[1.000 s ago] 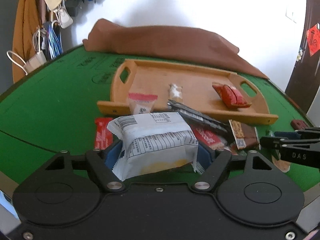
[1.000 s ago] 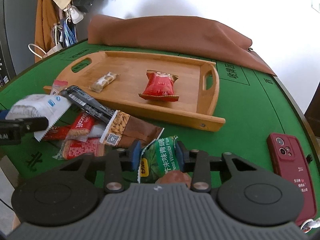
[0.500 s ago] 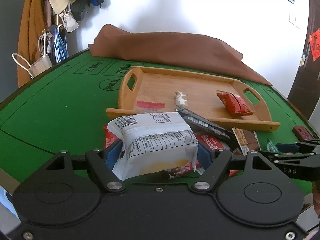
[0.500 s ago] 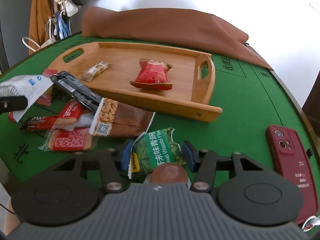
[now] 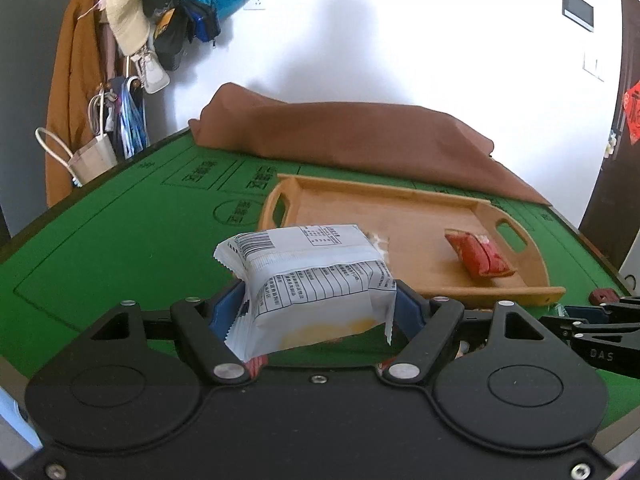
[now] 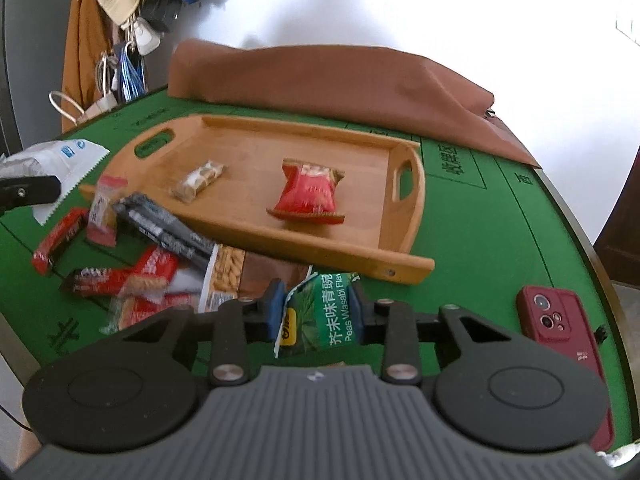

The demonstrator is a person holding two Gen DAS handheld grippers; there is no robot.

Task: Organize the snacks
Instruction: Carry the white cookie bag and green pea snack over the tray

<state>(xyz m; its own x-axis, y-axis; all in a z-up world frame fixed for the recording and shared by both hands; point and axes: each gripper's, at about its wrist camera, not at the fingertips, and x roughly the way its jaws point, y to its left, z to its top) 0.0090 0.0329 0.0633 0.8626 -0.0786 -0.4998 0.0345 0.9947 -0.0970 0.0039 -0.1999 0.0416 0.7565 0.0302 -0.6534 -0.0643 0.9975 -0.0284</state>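
Left gripper (image 5: pixel 320 300) clamped on white snack packet (image 5: pixel 308 276), lifted higher than a second ago. Right gripper (image 6: pixel 318 312) closing, green wasabi-pea packet (image 6: pixel 324 312) between its pads. Ahead: wooden tray (image 6: pixel 360 256), red packet (image 6: pixel 310 192) inside; loose snack pile (image 6: pixel 132 264) and phone (image 6: pixel 560 320) alongside.

A plain white wall (image 5: pixel 400 40) stands behind the green felt worktop (image 5: pixel 100 232), brightly lit. A crumpled brown cloth (image 5: pixel 352 136) lies along its far edge. Hats and bags (image 5: pixel 160 20) hang beyond its far left corner.

Wooden tray (image 6: pixel 404 268), smooth; green felt table (image 6: pixel 480 240), matt
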